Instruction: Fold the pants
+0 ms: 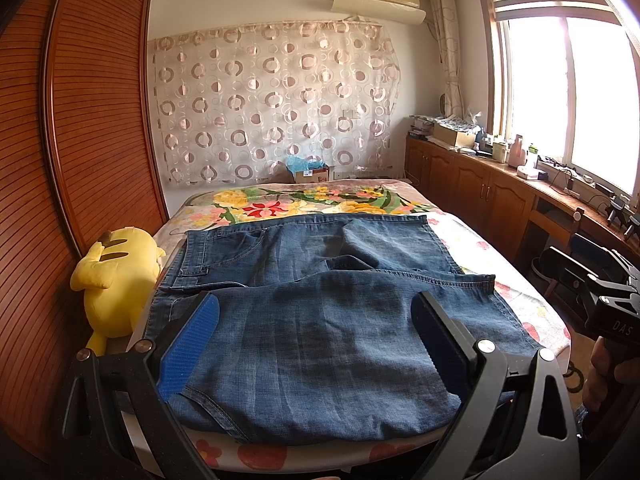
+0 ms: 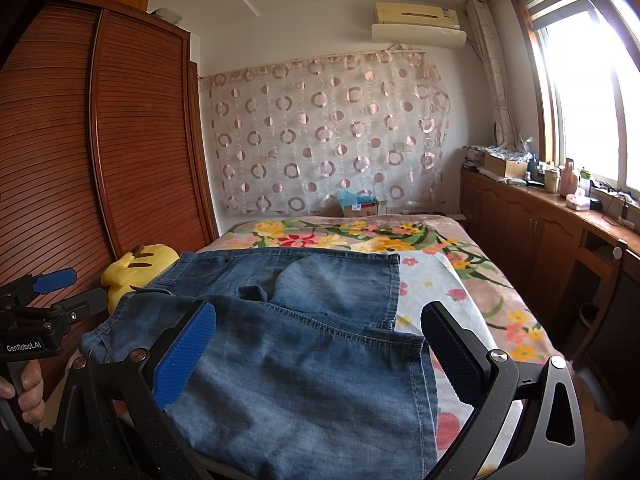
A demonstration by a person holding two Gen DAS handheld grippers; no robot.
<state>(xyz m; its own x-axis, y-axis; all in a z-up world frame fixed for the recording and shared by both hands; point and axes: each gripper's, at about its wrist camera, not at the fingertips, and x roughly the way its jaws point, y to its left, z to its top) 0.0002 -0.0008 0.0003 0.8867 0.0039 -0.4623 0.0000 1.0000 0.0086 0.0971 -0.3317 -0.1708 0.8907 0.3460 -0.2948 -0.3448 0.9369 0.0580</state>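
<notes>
1. Denim pants (image 1: 312, 320), folded, lie on the floral bed (image 1: 500, 240) beneath both tongs.
2. Left tongs (image 1: 316, 320) and right tongs (image 2: 320, 336): released, spread, grasping nothing.
3. Readable writing: "GenRobot.AI", "DAS".

Bed (image 1: 532, 308): fills the middle of both views; its left side runs along the wooden wardrobe; its far end meets the curtained wall
Blanket (image 1: 280, 204): floral, with yellow, red and pink flowers on a pale ground; covers the whole bed top
Pants (image 1: 312, 320): blue denim; spread on the blanket at the near end, one part folded over another
Plush toy (image 1: 116, 268): yellow; lies at the bed's left edge, just beside the pants
Box (image 1: 312, 174): cardboard; at the far end, whether on the bed cannot be told
</notes>
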